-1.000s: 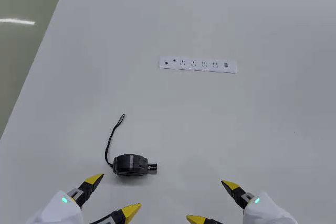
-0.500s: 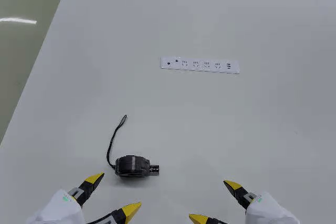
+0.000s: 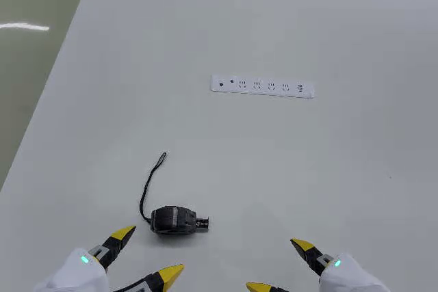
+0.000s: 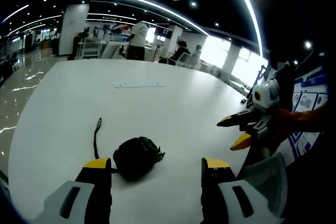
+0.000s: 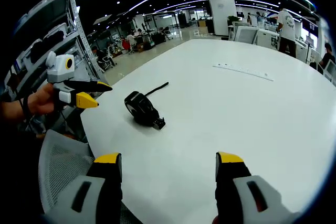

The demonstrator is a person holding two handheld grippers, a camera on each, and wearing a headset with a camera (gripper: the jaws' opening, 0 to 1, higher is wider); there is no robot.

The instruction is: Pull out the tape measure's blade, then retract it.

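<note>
A small black tape measure (image 3: 175, 220) with a black wrist strap (image 3: 150, 181) lies on the white table (image 3: 260, 155), blade tip pointing right. My left gripper (image 3: 144, 256) is open just below and left of it, jaws spread wide. In the left gripper view the tape measure (image 4: 136, 156) sits just ahead between the yellow-tipped jaws of my left gripper (image 4: 156, 164). My right gripper (image 3: 282, 264) is open at the lower right, apart from the tape measure (image 5: 143, 109), which lies ahead and left of my right gripper (image 5: 169, 160).
A white power strip (image 3: 263, 87) lies flat farther back on the table. The table's left edge drops to a glossy floor (image 3: 27, 25). People stand by desks in the background (image 4: 137, 38).
The head camera has shifted slightly; the tape measure and power strip sit a little lower and to the right in the picture. Both grippers keep their places and stay open.
</note>
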